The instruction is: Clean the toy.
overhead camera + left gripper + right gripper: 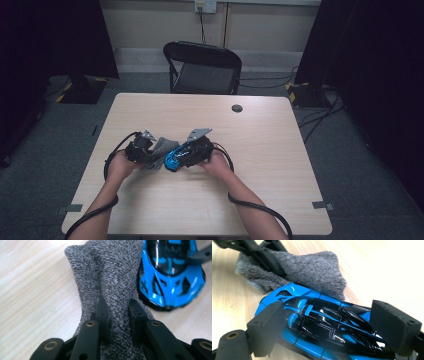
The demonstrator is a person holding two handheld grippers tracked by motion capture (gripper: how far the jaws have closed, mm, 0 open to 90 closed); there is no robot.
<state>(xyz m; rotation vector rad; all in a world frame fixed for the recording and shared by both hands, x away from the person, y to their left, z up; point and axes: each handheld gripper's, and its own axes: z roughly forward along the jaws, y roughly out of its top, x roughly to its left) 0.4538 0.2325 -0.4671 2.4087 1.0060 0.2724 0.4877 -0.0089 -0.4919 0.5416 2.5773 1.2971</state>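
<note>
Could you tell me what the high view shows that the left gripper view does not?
Only the high view takes in the whole table, the black chair behind it, both forearms and the right claw around the blue toy car. Only the left gripper view gives the left claw pinching the grey cloth close up, with its speckled weave. Both share the cloth, the car and the wooden tabletop.

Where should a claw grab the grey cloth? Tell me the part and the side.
Grip the bunched fold of the grey cloth at its near end, coming from the side away from the blue toy car. There the cloth stands gathered into a ridge thin enough to pinch; the left claw is shut on exactly that.
</note>
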